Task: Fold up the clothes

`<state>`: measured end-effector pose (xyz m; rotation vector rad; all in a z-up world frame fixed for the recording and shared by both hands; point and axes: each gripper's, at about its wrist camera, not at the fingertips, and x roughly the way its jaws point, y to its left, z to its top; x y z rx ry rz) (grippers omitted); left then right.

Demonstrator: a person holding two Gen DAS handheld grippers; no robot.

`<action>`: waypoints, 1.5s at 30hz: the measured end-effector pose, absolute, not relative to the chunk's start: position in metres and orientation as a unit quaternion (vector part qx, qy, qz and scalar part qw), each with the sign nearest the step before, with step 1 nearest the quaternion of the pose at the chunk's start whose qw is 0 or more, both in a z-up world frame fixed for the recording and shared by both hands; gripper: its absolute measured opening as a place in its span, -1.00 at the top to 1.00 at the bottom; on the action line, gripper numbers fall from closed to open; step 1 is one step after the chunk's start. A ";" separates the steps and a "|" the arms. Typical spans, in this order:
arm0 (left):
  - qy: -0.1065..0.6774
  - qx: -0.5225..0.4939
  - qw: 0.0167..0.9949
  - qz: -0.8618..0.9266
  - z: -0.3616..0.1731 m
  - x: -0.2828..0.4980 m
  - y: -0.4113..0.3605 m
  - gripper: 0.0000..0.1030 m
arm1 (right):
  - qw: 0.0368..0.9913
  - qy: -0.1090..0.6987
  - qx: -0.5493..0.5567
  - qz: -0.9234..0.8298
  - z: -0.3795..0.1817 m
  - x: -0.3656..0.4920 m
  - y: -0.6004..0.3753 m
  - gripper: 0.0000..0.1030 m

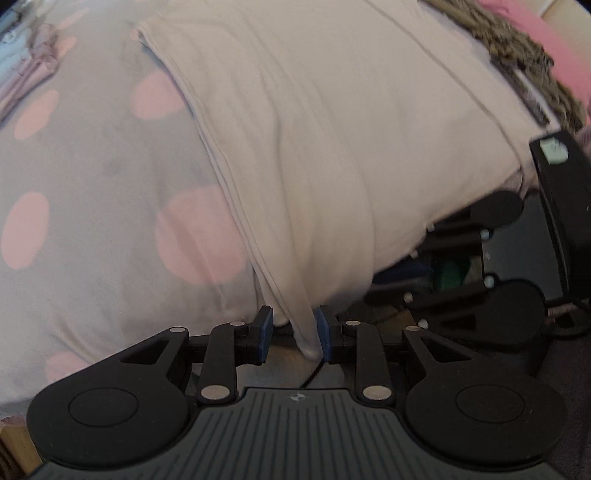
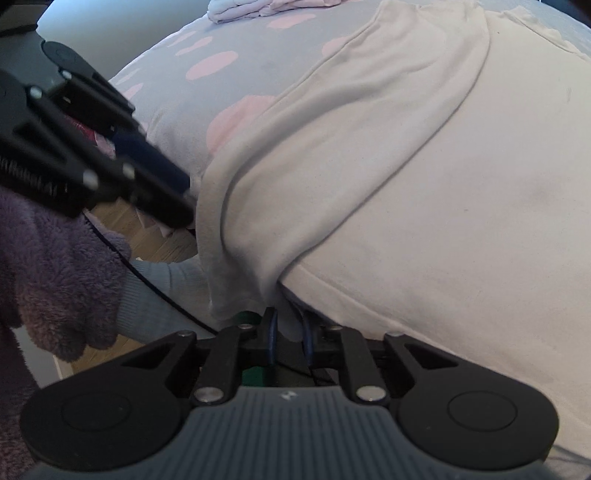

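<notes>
A pale cream garment [image 1: 332, 147] lies folded over on a grey bedspread with pink dots [image 1: 92, 166]. Its near edge hangs off the bed's side. My left gripper [image 1: 295, 330] points steeply down, its blue pads shut on a hanging corner of the garment. In the right wrist view the same garment [image 2: 406, 184] fills the frame, with a fold running across it. My right gripper [image 2: 289, 332] is shut on the garment's lower edge, and cloth fills the narrow gap between its pads. Each gripper's black body shows blurred at the side of the other view.
A stack of folded lilac clothes [image 2: 273, 7] lies at the far side of the bed. A brown knitted piece [image 1: 517, 51] and a pink item [image 1: 543, 33] lie beyond the garment. A purple fleece sleeve [image 2: 55, 277] and wooden floor [image 2: 159, 240] show below the bed's edge.
</notes>
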<state>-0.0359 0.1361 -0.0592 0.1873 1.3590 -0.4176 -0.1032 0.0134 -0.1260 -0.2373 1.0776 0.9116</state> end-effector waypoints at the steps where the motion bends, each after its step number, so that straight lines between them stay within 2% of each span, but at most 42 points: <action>1: 0.625 0.093 0.751 -0.191 -0.065 -0.036 0.133 0.54 | 0.756 0.487 -0.111 0.422 -0.127 -0.104 0.014 0.78; 4: 0.625 0.100 0.751 -0.190 -0.076 -0.035 0.129 0.62 | 0.758 0.475 -0.112 0.432 -0.130 -0.105 0.017 0.92; 6: 0.624 0.098 0.753 -0.183 -0.079 -0.033 0.130 0.79 | 0.754 0.484 -0.104 0.433 -0.129 -0.103 0.015 0.91; 9: 0.628 0.082 0.754 -0.171 -0.079 -0.031 0.139 0.92 | 0.742 0.516 -0.073 0.422 -0.121 -0.102 0.006 0.92; 15: 0.638 0.077 0.750 -0.156 -0.081 -0.029 0.147 0.95 | 0.724 0.535 -0.049 0.433 -0.095 -0.120 -0.005 0.98; 21: 0.643 0.085 0.743 -0.165 -0.082 -0.027 0.146 0.95 | 0.721 0.547 -0.083 0.416 -0.104 -0.122 -0.003 0.98; 24: 0.644 0.081 0.743 -0.165 -0.082 -0.024 0.150 0.95 | 0.734 0.543 -0.061 0.405 -0.109 -0.115 -0.003 0.85; 25: 0.644 0.080 0.743 -0.164 -0.082 -0.024 0.151 0.95 | 0.739 0.540 -0.055 0.400 -0.109 -0.114 -0.004 0.68; 26: 0.644 0.079 0.744 -0.163 -0.082 -0.024 0.152 0.95 | 0.744 0.536 -0.053 0.395 -0.109 -0.114 -0.007 0.36; 27: 0.643 0.078 0.744 -0.162 -0.082 -0.025 0.152 0.95 | 0.751 0.532 -0.051 0.389 -0.111 -0.111 -0.007 0.34; 31: 0.641 0.075 0.746 -0.164 -0.081 -0.021 0.151 0.95 | 0.764 0.510 -0.031 0.395 -0.119 -0.100 -0.004 0.36; 33: 0.641 0.074 0.746 -0.164 -0.081 -0.021 0.154 0.95 | 0.764 0.506 -0.022 0.399 -0.125 -0.097 0.000 0.45; 35: 0.641 0.072 0.747 -0.162 -0.081 -0.021 0.155 0.95 | 0.762 0.509 -0.013 0.401 -0.130 -0.095 0.003 0.95; 39: 0.639 0.057 0.750 -0.161 -0.078 -0.020 0.155 0.95 | 0.742 0.535 0.020 0.404 -0.117 -0.098 -0.005 0.96; 45: 0.643 0.050 0.743 -0.180 -0.077 -0.016 0.153 0.95 | 0.737 0.541 0.005 0.404 -0.088 -0.113 -0.017 0.96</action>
